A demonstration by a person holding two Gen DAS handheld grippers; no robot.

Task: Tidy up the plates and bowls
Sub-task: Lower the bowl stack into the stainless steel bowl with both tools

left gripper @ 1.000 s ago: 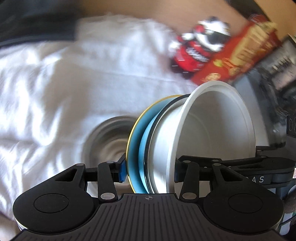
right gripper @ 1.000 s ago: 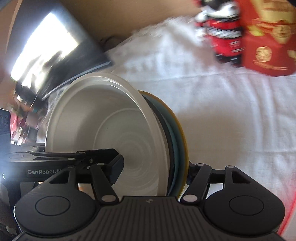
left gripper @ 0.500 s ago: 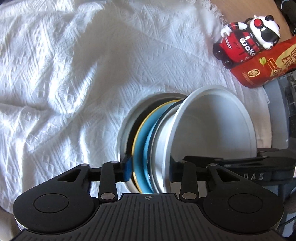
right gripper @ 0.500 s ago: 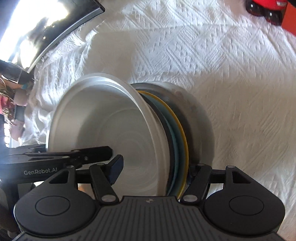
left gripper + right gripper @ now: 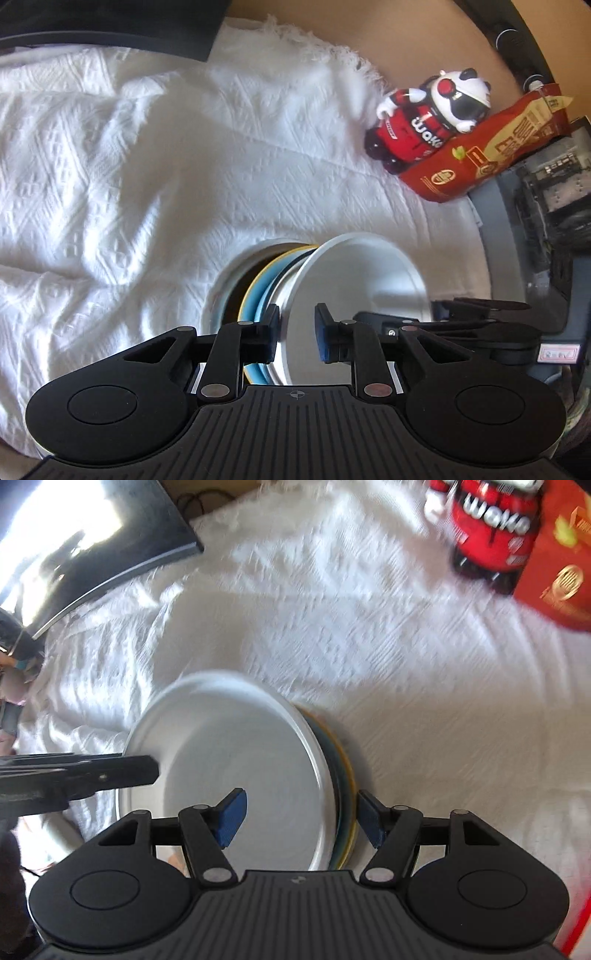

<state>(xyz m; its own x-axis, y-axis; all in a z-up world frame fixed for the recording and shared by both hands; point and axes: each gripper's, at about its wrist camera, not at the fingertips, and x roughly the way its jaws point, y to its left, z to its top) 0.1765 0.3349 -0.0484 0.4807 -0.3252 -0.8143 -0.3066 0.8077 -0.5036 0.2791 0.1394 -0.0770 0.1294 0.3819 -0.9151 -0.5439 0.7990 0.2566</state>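
Note:
A stack of dishes rests on the white cloth: a white bowl point(image 5: 362, 280) on top, then blue and yellow plates point(image 5: 255, 295), with a metal bowl point(image 5: 221, 291) at the bottom. My left gripper point(image 5: 295, 334) straddles the white bowl's rim with both pads apart from it, open. In the right wrist view my right gripper point(image 5: 301, 821) is open, its pads clear on either side of the white bowl point(image 5: 236, 760) and the plate edges point(image 5: 347, 794). The left gripper's fingers point(image 5: 92, 771) show at that view's left.
A white textured cloth point(image 5: 129, 166) covers the table. A red and white toy figure point(image 5: 424, 118) and a red snack bag point(image 5: 491, 147) stand at the far right. A dark screen point(image 5: 92, 546) lies at the far left.
Both grippers opened and let go of the stack, which now rests in the metal bowl on the cloth. Both grippers pulled back and up a little.

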